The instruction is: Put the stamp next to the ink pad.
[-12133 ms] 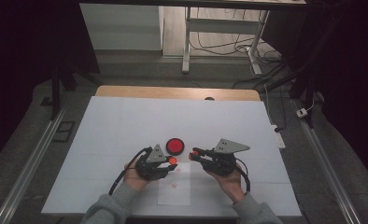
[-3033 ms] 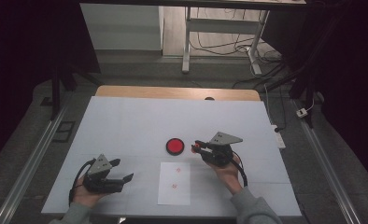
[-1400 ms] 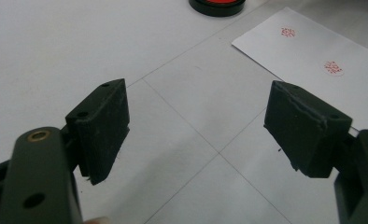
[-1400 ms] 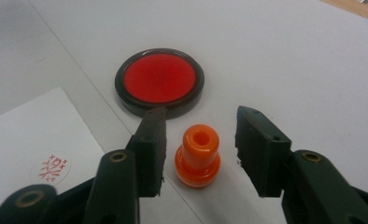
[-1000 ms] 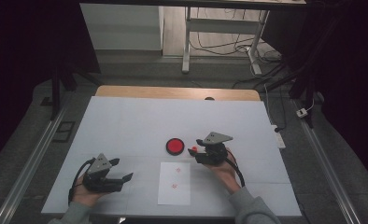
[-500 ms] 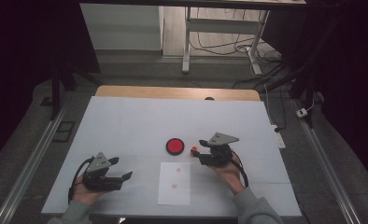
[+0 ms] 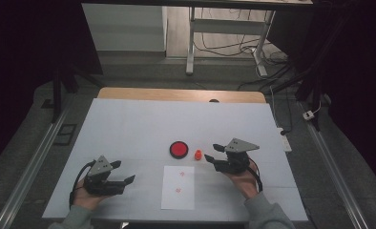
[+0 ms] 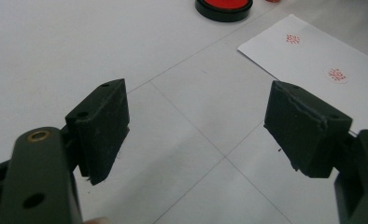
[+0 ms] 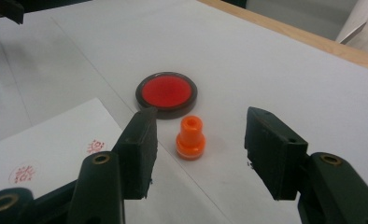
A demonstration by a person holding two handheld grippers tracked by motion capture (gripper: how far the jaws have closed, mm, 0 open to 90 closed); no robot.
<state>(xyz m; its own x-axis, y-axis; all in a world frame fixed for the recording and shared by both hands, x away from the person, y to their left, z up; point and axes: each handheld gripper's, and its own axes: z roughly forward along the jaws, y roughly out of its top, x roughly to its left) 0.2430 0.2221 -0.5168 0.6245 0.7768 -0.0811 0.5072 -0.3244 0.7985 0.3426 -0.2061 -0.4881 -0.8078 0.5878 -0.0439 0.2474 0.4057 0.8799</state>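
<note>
Small orange plastic stamp point(image 9: 190, 138), round and waisted, stands upright on the matte white table point(image 7: 129, 124), just beside the round red ink pad point(image 7: 179, 149). Right gripper point(image 7: 213, 153): jaws wide apart, empty, flanking the stamp. Left gripper point(image 7: 125, 172): open, empty. White paper point(image 7: 178, 187) bears two red marks. Surroundings dark.

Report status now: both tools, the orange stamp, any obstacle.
Left tool open, empty, resting near table edge. Right tool open, empty. Orange stamp upright on table, beside red ink pad, apart from paper sheet. No obstacle seen.
</note>
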